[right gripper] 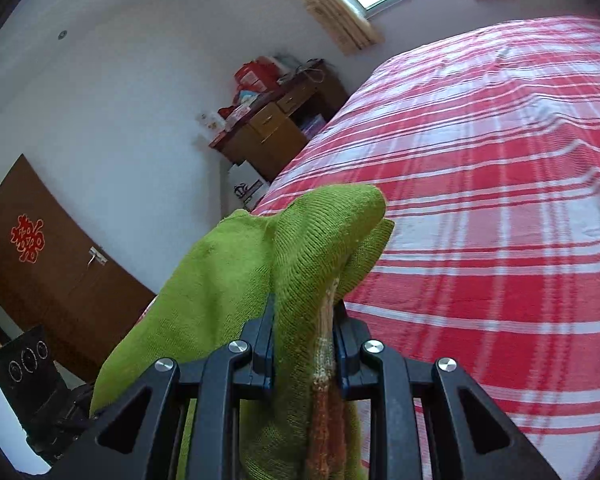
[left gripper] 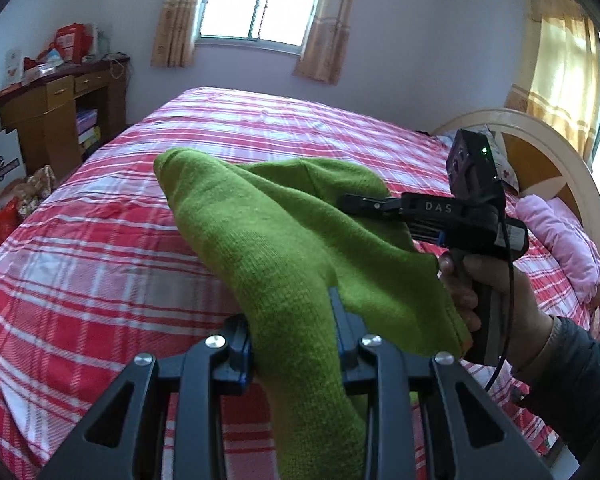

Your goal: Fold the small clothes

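A bed point(left gripper: 260, 128) fills both views, spread with a red, pink and white plaid sheet point(left gripper: 100, 264) that lies mostly flat with a few soft ripples. At its head, by the curved cream and wood headboard point(left gripper: 556, 168), a pink pillow point(left gripper: 560, 236) rests on the sheet, with a floral one point(left gripper: 504, 164) behind it.

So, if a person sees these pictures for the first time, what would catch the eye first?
First, the bright green knitted garment, held up over the bed between both grippers: the left gripper clamps it at the bottom of the left wrist view, the right gripper likewise in its own view. Next, the red and white checked bedcover filling the middle, with the bright window on the far wall.
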`<state>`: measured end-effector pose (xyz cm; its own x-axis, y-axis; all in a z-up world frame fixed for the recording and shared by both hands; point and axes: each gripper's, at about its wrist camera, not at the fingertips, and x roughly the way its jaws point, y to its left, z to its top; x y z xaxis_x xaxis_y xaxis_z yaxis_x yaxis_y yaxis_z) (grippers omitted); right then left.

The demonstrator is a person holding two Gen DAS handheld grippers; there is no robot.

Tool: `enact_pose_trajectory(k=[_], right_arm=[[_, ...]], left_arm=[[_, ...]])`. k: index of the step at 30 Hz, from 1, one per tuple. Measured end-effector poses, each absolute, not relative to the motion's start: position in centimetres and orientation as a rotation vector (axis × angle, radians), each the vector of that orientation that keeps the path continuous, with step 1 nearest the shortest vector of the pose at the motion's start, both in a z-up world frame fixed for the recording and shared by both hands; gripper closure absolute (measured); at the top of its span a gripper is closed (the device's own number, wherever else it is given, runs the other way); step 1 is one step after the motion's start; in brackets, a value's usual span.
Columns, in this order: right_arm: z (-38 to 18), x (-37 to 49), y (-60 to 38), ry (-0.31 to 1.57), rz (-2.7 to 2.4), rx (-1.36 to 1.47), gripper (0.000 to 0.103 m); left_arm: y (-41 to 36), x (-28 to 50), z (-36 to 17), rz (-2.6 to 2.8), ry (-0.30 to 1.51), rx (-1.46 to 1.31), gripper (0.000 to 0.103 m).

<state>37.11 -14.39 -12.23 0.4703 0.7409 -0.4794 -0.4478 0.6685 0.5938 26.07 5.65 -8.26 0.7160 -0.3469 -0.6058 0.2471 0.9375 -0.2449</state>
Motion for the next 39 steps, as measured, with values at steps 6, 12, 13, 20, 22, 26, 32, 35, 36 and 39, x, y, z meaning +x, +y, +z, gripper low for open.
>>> enact_pose_trajectory(k=[6, 12, 13, 20, 22, 26, 32, 35, 36, 39], right_arm=[[-11.7, 37.5, -11.6, 0.792, 0.786, 0.398, 0.080], [-11.4, 37.4, -9.4, 0.796, 0.831, 0.377, 0.080], [-11.3, 37.4, -8.7, 0.798, 0.843, 0.367, 0.080], [-11.3, 37.2, -5.5, 0.812, 0.901, 0.320, 0.080], [-11.4, 37.1, -4.6, 0.819, 0.914, 0.305, 0.080], [-11.9, 37.0, -2.9, 0.837, 0.931, 0.289, 0.080], [-12.5, 37.0, -0.7, 0.863, 0.967, 0.260, 0.080], [-13.0, 36.8, 0.3, 0.879, 0.979, 0.243, 0.080], [-13.1, 36.9, 0.5, 0.883, 0.981, 0.242, 0.080], [-13.5, 36.9, 0.7, 0.892, 0.983, 0.242, 0.080]], left_arm=[[6.8, 25.6, -8.3, -0.292, 0.682, -0.156, 0.072], [7.7, 24.7, -8.3, -0.252, 0.656, -0.156, 0.072], [8.1, 24.6, -8.3, -0.245, 0.654, -0.159, 0.072], [9.9, 23.3, -8.8, -0.199, 0.646, -0.169, 0.072], [10.4, 22.9, -9.0, -0.189, 0.648, -0.172, 0.072], [11.1, 22.7, -9.6, -0.162, 0.653, -0.174, 0.072], [12.2, 21.7, -10.6, -0.131, 0.670, -0.179, 0.072], [12.4, 21.5, -11.1, -0.120, 0.687, -0.182, 0.072], [12.6, 21.4, -11.3, -0.117, 0.694, -0.183, 0.072], [12.8, 21.3, -11.9, -0.112, 0.708, -0.192, 0.072]])
